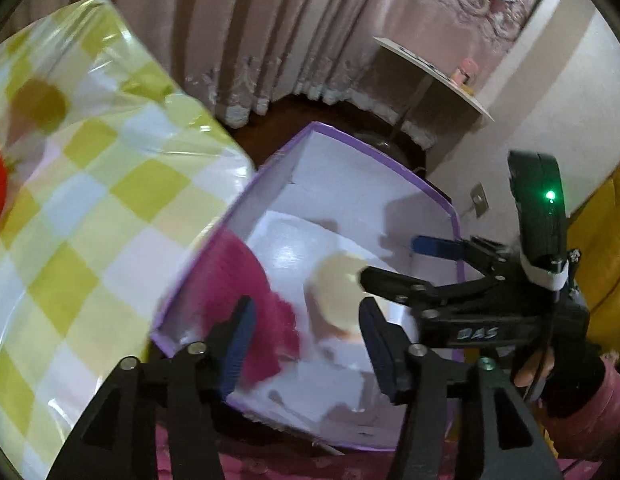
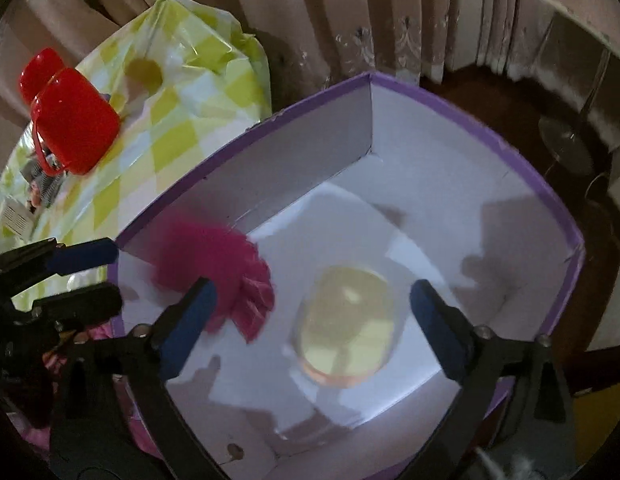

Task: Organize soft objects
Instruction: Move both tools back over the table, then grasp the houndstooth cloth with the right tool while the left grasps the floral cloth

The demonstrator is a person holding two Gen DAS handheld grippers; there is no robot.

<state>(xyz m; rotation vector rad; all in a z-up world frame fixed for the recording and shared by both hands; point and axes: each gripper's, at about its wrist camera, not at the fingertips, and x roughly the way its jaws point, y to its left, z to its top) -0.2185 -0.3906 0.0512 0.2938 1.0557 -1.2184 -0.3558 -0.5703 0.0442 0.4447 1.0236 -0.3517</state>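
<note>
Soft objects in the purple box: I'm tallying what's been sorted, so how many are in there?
2. A magenta fluffy one lies blurred by the left wall of the box; a pale yellow rounded one sits mid-floor. None seems hidden.

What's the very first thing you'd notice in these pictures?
A big white box with a purple rim fills the middle, with a blurry magenta soft thing by its left wall and a pale yellow round one beside it. Both grippers, left and right, hang open over the box. A bright red container sits on the yellow-checked cloth at upper left.
</note>
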